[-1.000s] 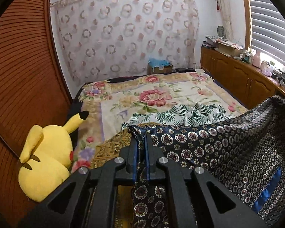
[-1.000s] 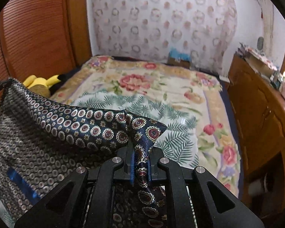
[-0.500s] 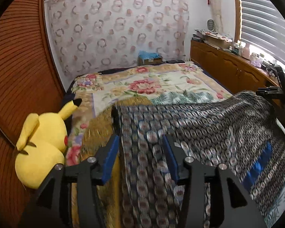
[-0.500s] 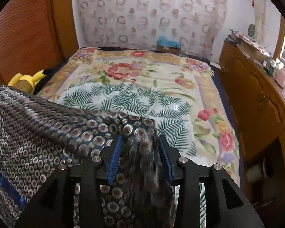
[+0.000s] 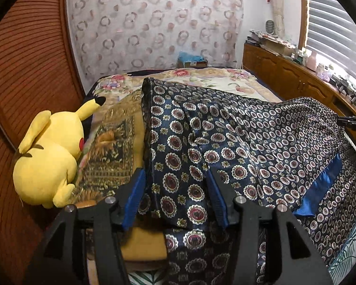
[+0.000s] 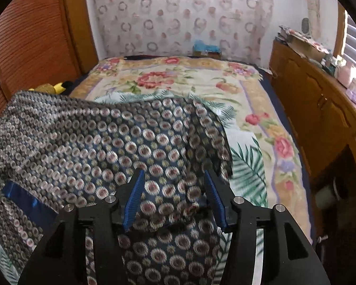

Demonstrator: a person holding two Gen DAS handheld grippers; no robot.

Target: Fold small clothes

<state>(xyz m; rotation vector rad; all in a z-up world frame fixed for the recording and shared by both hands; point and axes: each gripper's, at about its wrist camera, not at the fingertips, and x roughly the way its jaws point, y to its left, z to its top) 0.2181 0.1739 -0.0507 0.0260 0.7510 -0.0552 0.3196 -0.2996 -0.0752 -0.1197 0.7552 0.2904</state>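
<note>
While both tongs gape, patterned garment on bed

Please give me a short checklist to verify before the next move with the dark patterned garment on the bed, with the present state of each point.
1. Left gripper released: ok, fingers spread, cloth loose between them.
2. Right gripper released: ok, fingers spread.
3. Dark blue satin garment with medallion print lies on the floral bedspread: ok.
4. Garment lies flat: not ok, ridges and a raised edge.
5. Yellow plush toy apart from garment: ok.
6. Fold edges aligned: cannot tell, right view blurred.
</note>
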